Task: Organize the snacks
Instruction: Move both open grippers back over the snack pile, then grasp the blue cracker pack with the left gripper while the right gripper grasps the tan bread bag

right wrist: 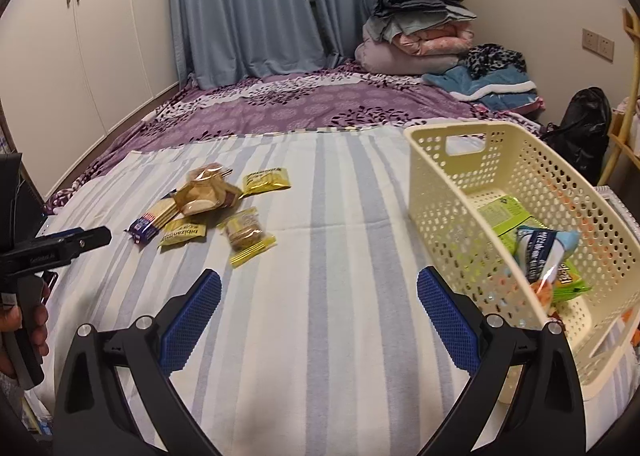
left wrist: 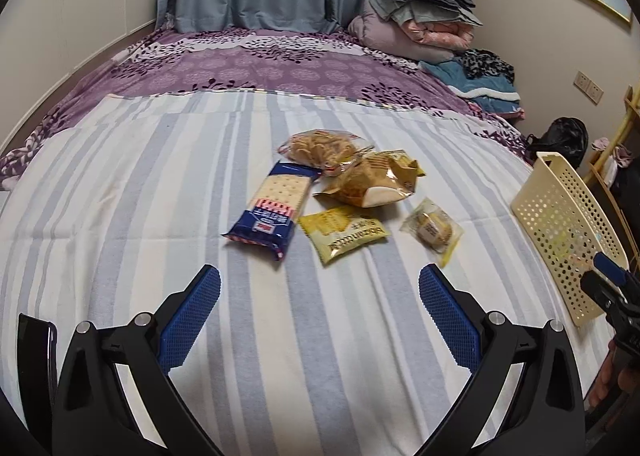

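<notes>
A: Where do the snacks lie? Which hand is nearer?

B: The cracker pack (left wrist: 272,212) lies ahead of the left gripper (left wrist: 320,312), long axis pointing away; jaws apart, empty; right gripper (right wrist: 319,314) likewise, beside the basket (right wrist: 452,216), holding perhaps three packets.

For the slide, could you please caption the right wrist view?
Open right gripper hovers over the striped bedsheet, loose snacks ahead-left, cream basket partly filled at right.
</notes>
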`<state>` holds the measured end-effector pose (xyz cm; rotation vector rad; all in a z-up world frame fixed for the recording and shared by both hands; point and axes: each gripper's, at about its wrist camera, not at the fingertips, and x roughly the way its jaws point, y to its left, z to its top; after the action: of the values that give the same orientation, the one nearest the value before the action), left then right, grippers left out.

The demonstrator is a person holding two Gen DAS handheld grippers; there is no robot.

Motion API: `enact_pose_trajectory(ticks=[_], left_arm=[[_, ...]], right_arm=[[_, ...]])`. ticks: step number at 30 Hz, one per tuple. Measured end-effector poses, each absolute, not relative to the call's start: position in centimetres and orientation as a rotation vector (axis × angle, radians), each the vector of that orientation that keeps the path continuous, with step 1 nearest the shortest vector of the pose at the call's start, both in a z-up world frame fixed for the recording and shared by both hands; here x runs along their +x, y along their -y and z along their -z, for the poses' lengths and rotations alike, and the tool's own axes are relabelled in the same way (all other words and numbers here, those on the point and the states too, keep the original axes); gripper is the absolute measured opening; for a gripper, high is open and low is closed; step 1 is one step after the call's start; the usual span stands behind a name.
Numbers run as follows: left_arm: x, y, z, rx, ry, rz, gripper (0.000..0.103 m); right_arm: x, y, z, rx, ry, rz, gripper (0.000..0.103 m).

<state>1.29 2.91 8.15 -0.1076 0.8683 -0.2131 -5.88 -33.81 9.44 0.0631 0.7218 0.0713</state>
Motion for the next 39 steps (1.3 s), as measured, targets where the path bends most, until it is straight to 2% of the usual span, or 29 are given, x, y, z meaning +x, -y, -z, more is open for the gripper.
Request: enact_pose_trajectory(ticks=[31,33,34,37,39], left_arm=[[12.0,-3.5,-2.9,-0.025,-0.931,0.193,0.101],[12.6,-3.4,-2.6,-0.018,-0.931,0.201,0.096],[12.9,-3.4,-2.5,-0.017,-0.935,0.206,0.089],[13.6,-3.2,-2.0,-0.014,-0.951,0.213,0.081],[13.7,-3.2,-1.8,-0.011,-0.955,0.216,0.08]], right_arm=[[-2.6,29.9,-5.7,0.034,-0.84,-0.161,0.098],[-2.4,29.7,-5.5,0.035,-0.847,-0.164,0.098],[-2.3,29.7,-5.3,0.036,-0.851,-0.165,0.098],[-2.0,29.7,-4.9,0.04,-0.861,-0.166,0.098],[-1.8,29.5,-4.7,0.041,-0.866,-0.167,0.098]])
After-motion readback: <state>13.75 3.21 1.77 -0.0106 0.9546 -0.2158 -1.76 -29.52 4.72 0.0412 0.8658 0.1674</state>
